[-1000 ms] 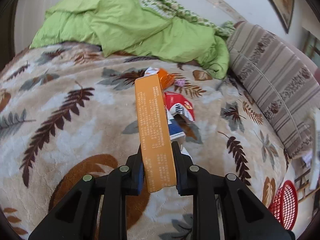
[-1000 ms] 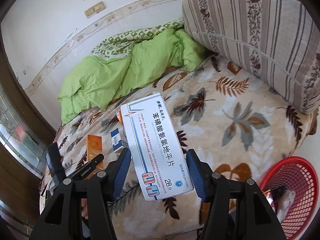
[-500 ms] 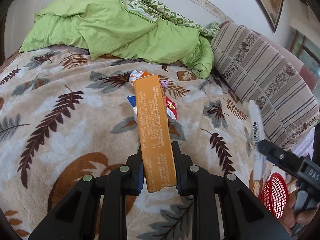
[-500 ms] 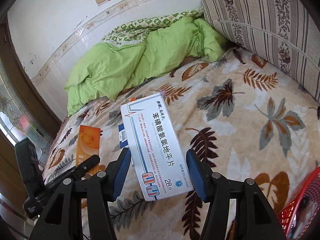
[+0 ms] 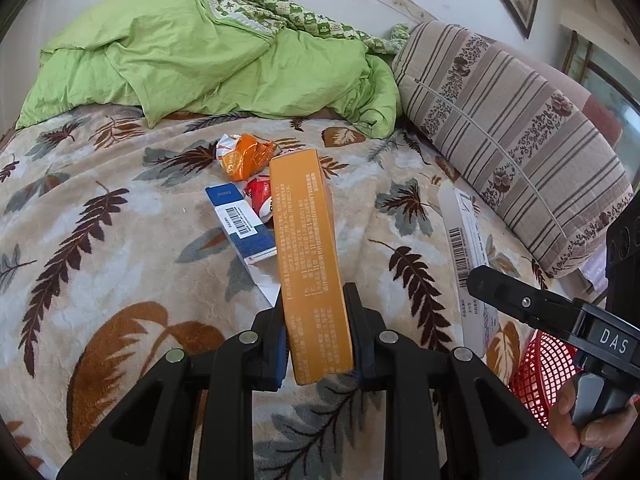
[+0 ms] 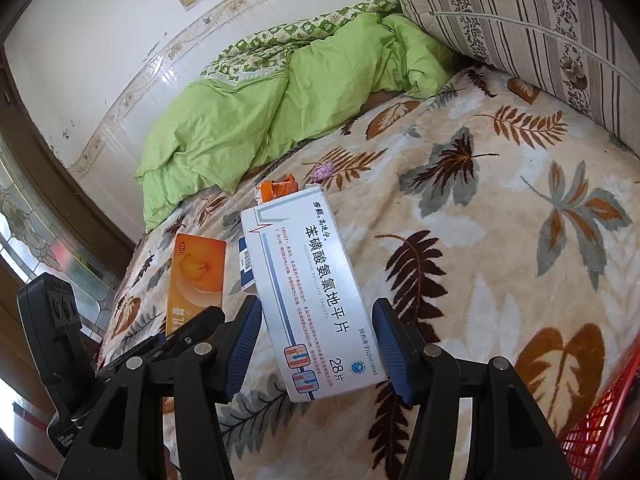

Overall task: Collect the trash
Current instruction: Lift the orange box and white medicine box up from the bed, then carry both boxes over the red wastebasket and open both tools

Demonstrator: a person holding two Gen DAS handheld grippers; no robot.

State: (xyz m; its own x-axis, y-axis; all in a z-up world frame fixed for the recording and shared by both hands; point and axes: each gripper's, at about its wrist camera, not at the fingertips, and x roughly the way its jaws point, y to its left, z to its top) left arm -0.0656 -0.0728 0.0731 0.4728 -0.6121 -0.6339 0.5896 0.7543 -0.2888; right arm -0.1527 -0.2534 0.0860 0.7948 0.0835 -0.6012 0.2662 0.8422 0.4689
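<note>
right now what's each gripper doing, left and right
left gripper: shut on the orange box.
right gripper: shut on the white medicine box.

An orange box (image 5: 310, 248) printed with pale text shows above a cream blanket (image 5: 100, 220) patterned with brown, rust and grey leaves. A lime-green duvet (image 5: 180, 52) shows a green-and-white checked lining. The pillow (image 5: 508, 128) carries beige and brown stripes with dark floral bands. A white box (image 6: 314, 292) bears blue lines and dark lettering. On the blanket lie a blue-and-white carton (image 5: 244, 228), a crumpled orange wrapper (image 5: 246, 156) and a red-and-white packet (image 5: 260, 196). The basket (image 5: 540, 372) is red mesh.
</note>
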